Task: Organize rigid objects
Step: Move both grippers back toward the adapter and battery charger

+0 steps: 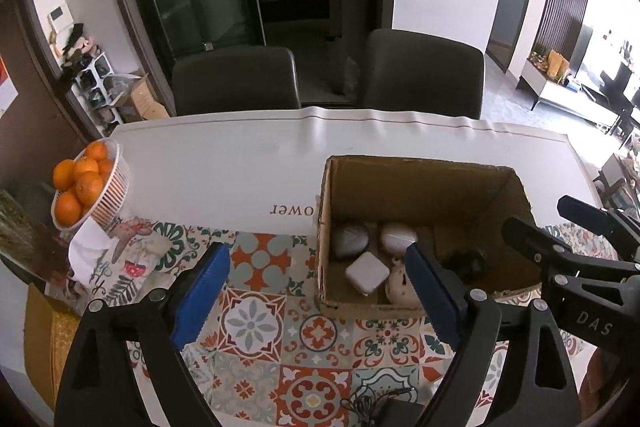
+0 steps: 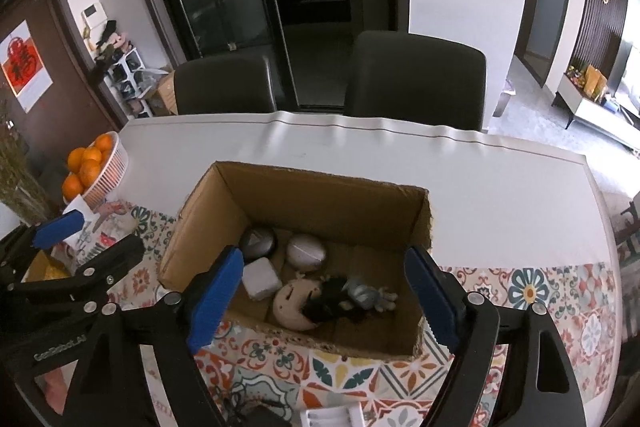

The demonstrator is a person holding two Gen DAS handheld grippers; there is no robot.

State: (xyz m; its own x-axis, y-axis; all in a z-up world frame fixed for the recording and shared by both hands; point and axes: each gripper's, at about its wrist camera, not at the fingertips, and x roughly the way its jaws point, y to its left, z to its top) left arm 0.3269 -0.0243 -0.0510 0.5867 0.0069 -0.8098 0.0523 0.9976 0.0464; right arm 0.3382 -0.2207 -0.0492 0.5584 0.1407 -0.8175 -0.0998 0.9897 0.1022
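Observation:
An open cardboard box [image 1: 420, 187] [image 2: 320, 203] stands on the patterned mat. Inside lie a grey rounded mouse [image 2: 258, 241], a white oval mouse [image 2: 306, 251], a white square charger [image 2: 261, 279], a beige round figure [image 2: 292, 305], a black item [image 2: 332, 297] and a blue-grey toy [image 2: 366, 295]. My right gripper [image 2: 324, 301] hangs open above the box's near side, with nothing pressed by its blue pads. My left gripper [image 1: 318, 291] stands open at the box's front left corner, with its right finger [image 1: 430, 287] over the box interior. Nothing is held.
A white basket of oranges [image 1: 108, 183] [image 2: 110, 167] stands at the table's left edge beside a printed cloth pouch [image 1: 140, 247]. Two dark chairs [image 1: 236, 83] [image 1: 420, 71] stand behind the table. A black cable and adapter [image 1: 376, 403] lie near the front edge, as does a white ribbed item [image 2: 332, 417].

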